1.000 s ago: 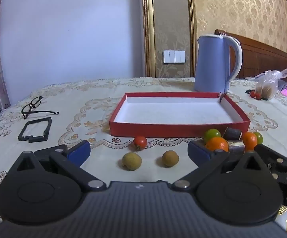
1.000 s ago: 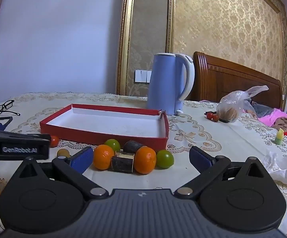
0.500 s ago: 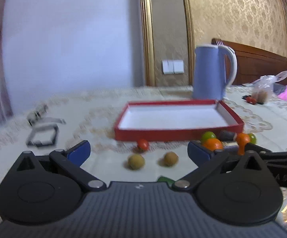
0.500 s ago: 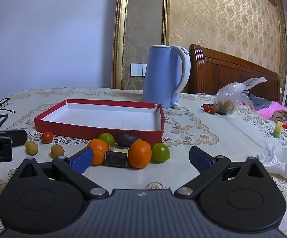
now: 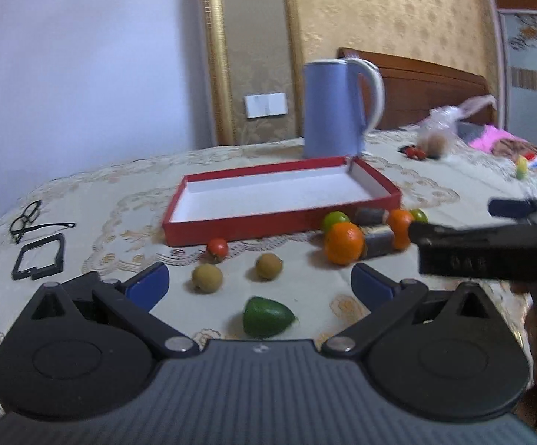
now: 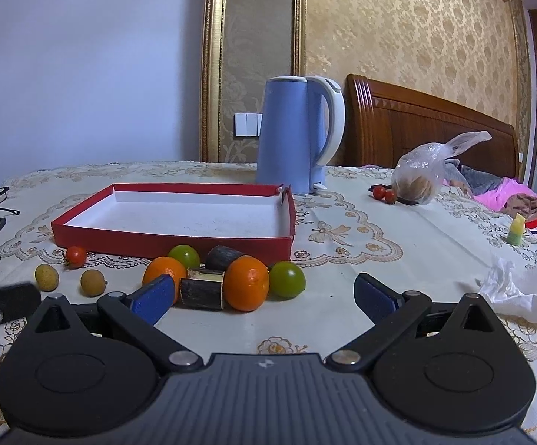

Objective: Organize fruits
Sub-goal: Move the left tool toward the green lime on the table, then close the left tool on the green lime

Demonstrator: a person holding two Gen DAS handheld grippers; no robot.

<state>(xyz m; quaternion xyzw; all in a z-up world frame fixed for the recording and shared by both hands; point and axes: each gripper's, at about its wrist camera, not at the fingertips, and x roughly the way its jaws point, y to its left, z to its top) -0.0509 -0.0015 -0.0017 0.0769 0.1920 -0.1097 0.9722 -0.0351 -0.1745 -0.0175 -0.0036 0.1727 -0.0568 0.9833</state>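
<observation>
The left gripper (image 5: 260,282), jaws wide and empty like the right gripper's (image 6: 264,293), hangs nearest the green fruit (image 5: 266,316), probably lying crosswise on the counter (image 5: 305,285), outside the box (image 5: 231,222).

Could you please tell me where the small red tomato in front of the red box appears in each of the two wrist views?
Left wrist view: the red tomato sits left of centre, just in front of the red box's near wall, behind two brown fruits.
Right wrist view: the tomato is at far left, near the box's front left corner.
Shared landmark: the blue kettle behind the box.
</observation>
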